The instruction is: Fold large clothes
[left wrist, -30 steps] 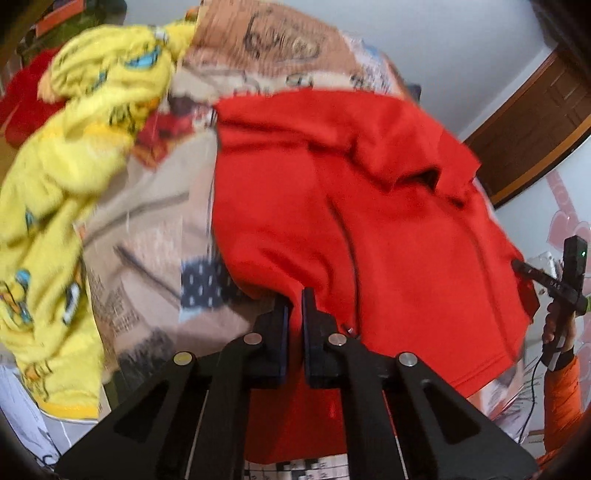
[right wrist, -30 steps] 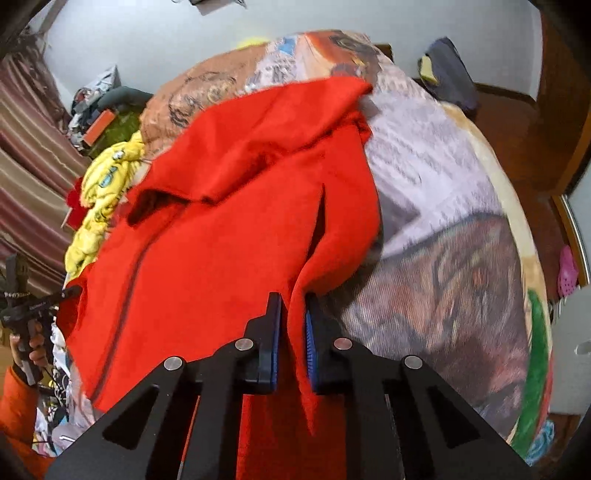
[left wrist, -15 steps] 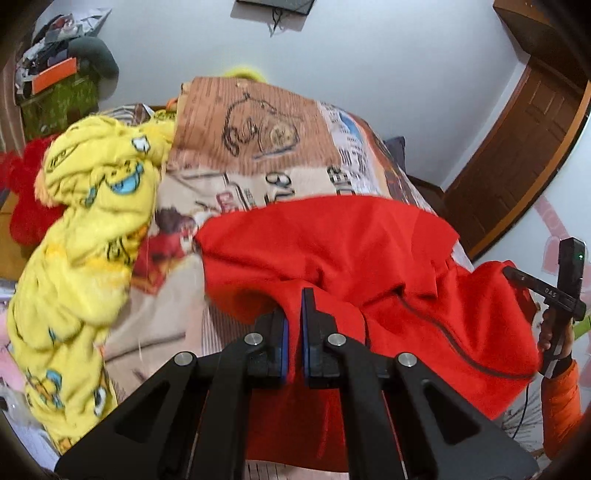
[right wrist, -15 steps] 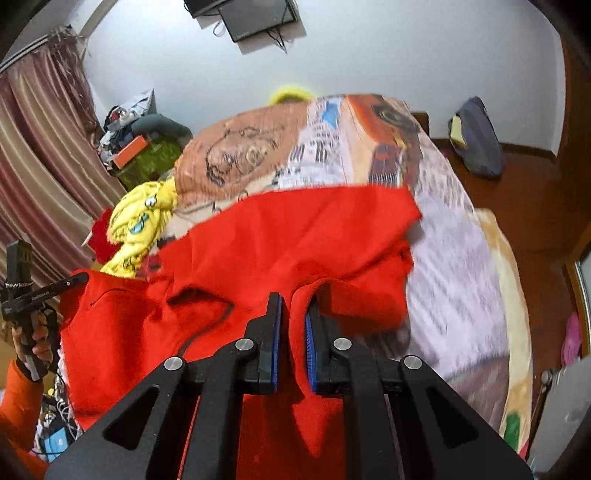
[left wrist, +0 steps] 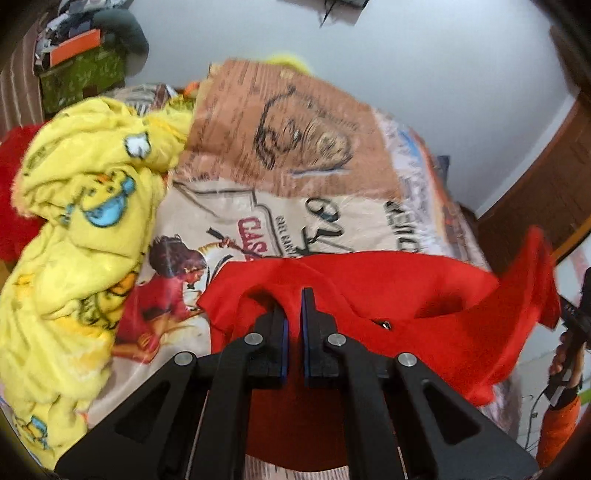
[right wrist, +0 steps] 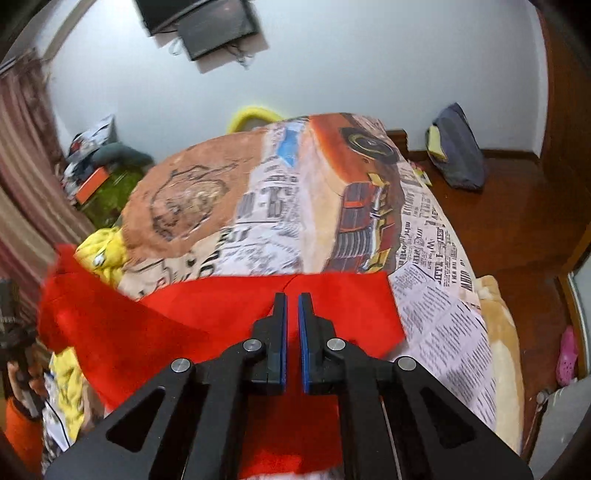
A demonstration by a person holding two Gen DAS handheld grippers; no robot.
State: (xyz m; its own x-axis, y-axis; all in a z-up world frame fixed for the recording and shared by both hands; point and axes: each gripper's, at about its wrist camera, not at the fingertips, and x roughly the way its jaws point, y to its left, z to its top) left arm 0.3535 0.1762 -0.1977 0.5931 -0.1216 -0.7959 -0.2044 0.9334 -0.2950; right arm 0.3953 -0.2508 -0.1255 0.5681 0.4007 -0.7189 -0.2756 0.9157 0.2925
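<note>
While pinched, the red garment hangs between both hand-held grippers.

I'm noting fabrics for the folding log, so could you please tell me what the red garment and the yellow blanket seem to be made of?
Red garment: probably fleece, since it looks matte and slightly fuzzy and hangs in soft thick folds; a small metal zip pull shows.
Yellow blanket: likely plush fleece, with a fluffy nap, printed cartoon figures and bulky rumpled folds. Motion blur leaves both uncertain.

Two grippers, left gripper and right gripper, are showing alongside one red garment, one yellow blanket, one printed bedcover and one wall-mounted screen.
</note>
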